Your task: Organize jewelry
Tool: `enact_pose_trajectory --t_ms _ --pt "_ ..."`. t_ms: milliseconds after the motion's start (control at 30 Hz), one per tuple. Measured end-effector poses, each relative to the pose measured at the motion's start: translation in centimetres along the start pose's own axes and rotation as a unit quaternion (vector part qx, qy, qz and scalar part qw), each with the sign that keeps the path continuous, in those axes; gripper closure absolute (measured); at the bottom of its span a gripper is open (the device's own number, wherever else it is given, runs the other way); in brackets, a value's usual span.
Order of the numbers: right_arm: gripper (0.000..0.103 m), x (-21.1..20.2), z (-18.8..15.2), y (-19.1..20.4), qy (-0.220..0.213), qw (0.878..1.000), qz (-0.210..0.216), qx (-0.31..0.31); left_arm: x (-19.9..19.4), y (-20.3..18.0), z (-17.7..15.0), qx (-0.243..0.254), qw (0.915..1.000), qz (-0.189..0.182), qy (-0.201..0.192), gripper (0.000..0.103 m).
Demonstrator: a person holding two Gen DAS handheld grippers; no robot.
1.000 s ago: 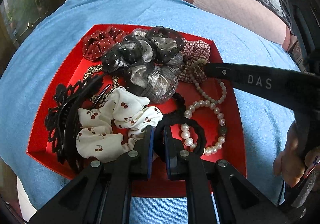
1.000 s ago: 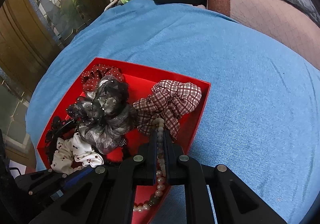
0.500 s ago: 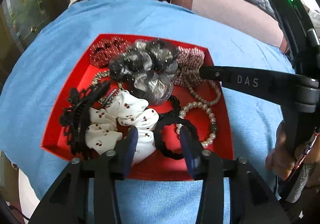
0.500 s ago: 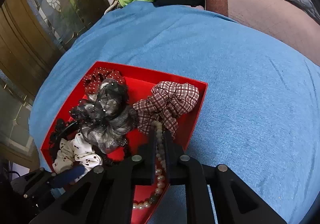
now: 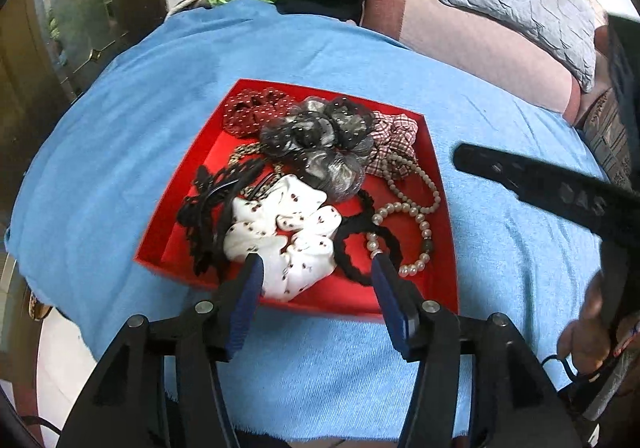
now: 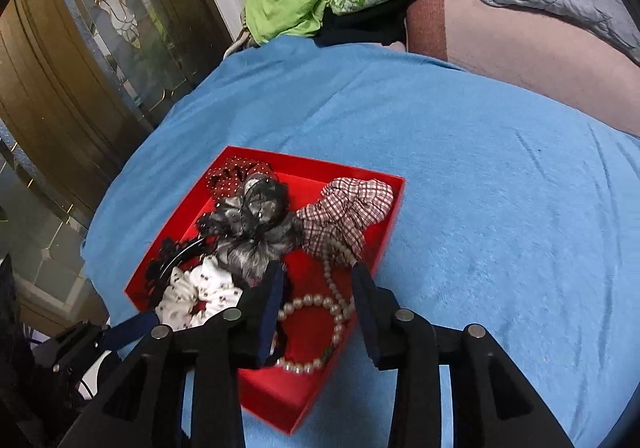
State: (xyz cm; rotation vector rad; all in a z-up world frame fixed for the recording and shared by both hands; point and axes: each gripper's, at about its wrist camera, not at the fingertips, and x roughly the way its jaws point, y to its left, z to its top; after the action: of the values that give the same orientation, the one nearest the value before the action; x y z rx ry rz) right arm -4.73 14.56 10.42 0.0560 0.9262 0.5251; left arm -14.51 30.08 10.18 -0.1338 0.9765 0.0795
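While set on the blue cloth (image 5: pixel 120 175), the red tray (image 5: pixel 440 183) is seen filled: white cherry scrunchie (image 5: pixel 288 240), grey sheer scrunchie (image 5: pixel 320 143), plaid scrunchie (image 6: pixel 348 207), dotted red scrunchie (image 5: pixel 252 111), black hair clip (image 5: pixel 208 207), black hair tie (image 5: pixel 360 248), pearl strands (image 6: pixel 320 304). Left gripper (image 5: pixel 316 268) and right gripper (image 6: pixel 318 274) jaws have just been opening; nothing is gripped by either.
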Motion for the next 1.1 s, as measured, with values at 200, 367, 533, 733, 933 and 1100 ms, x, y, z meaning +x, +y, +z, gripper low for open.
enact_pose_trajectory --t_ms 200,367,533,733,933,1100 --pt "0.064 -1.8 -2.8 -0.3 0.000 1.000 -0.013 0.001 -1.9 0.0 -0.8 -0.004 0.9996 0.016 -0.022 0.043" --pt "0.064 -3.0 -4.9 0.0 -0.001 1.000 -0.028 -0.002 -3.7 -0.9 -1.5 0.008 0.9982 0.030 -0.051 0.036" --pt "0.057 -4.7 -6.4 0.7 -0.015 0.999 -0.039 -0.010 -5.2 -2.0 -2.1 0.021 0.9955 0.040 -0.084 0.030" --pt "0.054 -6.1 -8.1 1.3 -0.034 0.998 -0.045 -0.021 -7.4 -2.7 -2.8 0.025 0.9872 0.064 -0.144 0.015" --pt "0.049 -7.2 -9.7 1.7 -0.050 0.997 -0.055 -0.032 -8.9 -3.0 -3.2 0.014 0.9813 0.067 -0.180 0.007" --pt "0.047 -8.0 -10.4 1.3 -0.058 0.996 -0.062 -0.026 -9.7 -3.5 -3.2 0.018 0.9795 0.070 -0.188 0.007"
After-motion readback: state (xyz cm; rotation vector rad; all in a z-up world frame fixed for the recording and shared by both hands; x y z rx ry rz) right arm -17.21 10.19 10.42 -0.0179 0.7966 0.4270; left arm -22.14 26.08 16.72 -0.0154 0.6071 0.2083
